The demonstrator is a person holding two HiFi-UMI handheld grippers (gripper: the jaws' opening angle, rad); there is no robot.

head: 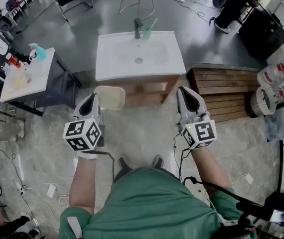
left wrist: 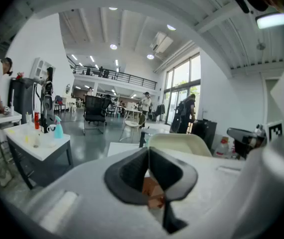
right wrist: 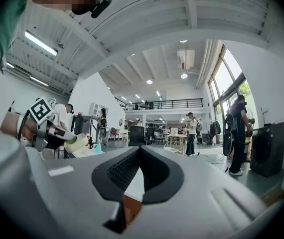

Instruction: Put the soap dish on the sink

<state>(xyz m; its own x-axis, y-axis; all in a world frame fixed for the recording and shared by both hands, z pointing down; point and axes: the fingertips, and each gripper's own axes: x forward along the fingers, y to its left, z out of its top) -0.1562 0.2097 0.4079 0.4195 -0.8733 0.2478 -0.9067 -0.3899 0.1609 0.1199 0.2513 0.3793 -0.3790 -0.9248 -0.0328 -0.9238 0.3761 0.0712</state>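
In the head view my left gripper (head: pixel 96 98) is shut on the rim of a cream soap dish (head: pixel 110 97), held in the air in front of the white sink (head: pixel 162 66). In the left gripper view the soap dish (left wrist: pixel 179 144) rises just beyond the closed left gripper (left wrist: pixel 148 153). My right gripper (head: pixel 184 91) is level with it to the right, shut with nothing in it. In the right gripper view the right gripper (right wrist: pixel 139 151) has its jaws together, and the dish (right wrist: pixel 78 145) shows at the left.
A dark faucet (head: pixel 137 28) and a green cup (head: pixel 147 32) stand at the sink's back edge. A white side table (head: pixel 26 76) with a spray bottle (head: pixel 37 51) is to the left. A wooden pallet (head: pixel 221 91) and water bottles (head: pixel 269 86) lie to the right.
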